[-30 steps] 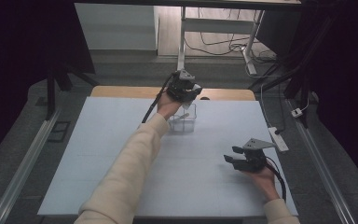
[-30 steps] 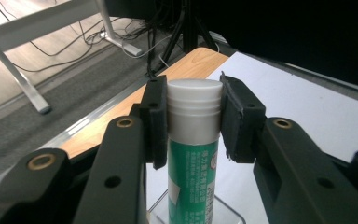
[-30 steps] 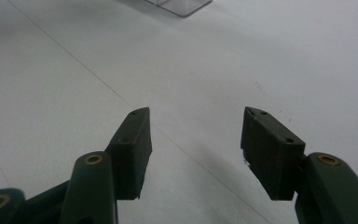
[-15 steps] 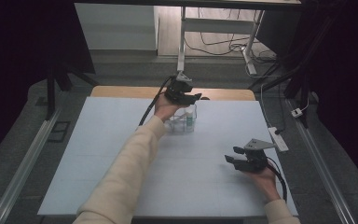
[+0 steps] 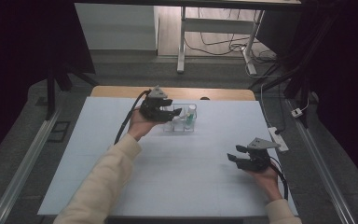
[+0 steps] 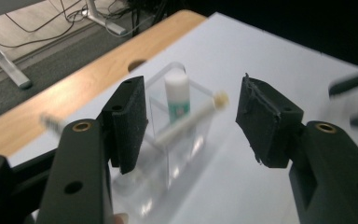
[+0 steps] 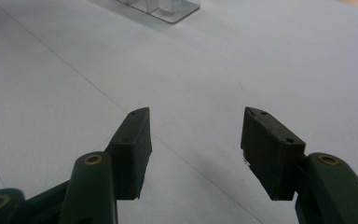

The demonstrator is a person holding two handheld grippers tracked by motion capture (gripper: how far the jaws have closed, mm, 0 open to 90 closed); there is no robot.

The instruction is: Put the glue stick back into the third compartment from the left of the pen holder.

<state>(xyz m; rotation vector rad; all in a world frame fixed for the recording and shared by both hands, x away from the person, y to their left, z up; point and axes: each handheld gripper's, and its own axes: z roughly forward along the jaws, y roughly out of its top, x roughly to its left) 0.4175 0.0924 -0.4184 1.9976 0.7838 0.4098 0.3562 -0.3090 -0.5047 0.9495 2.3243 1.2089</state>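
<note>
A clear plastic box [image 5: 181,122] with compartments stands at the far middle of the white table top [image 5: 177,182]. A white stick with a green label [image 5: 190,116] stands upright in it. In the left gripper view a thin white rod with a tan tip [image 6: 193,122] leans across the box [image 6: 186,140] beside the labelled stick [image 6: 176,97]. My left gripper [image 5: 176,112] hovers just left of the box; its jaws have just been opening and nothing is between them [image 6: 193,112]. My right gripper [image 5: 234,154] stands open and empty over the near right of the table [image 7: 196,135].
A wooden strip [image 5: 121,91] with a round hole [image 5: 205,98] runs along the table's far edge. A white power strip [image 5: 278,138] lies at the right edge. Desk legs and cables [image 5: 214,46] are on the floor beyond.
The left gripper has drawn away from above the box, leftward and toward the person, and its jaws have spread. The right gripper has stayed put.
</note>
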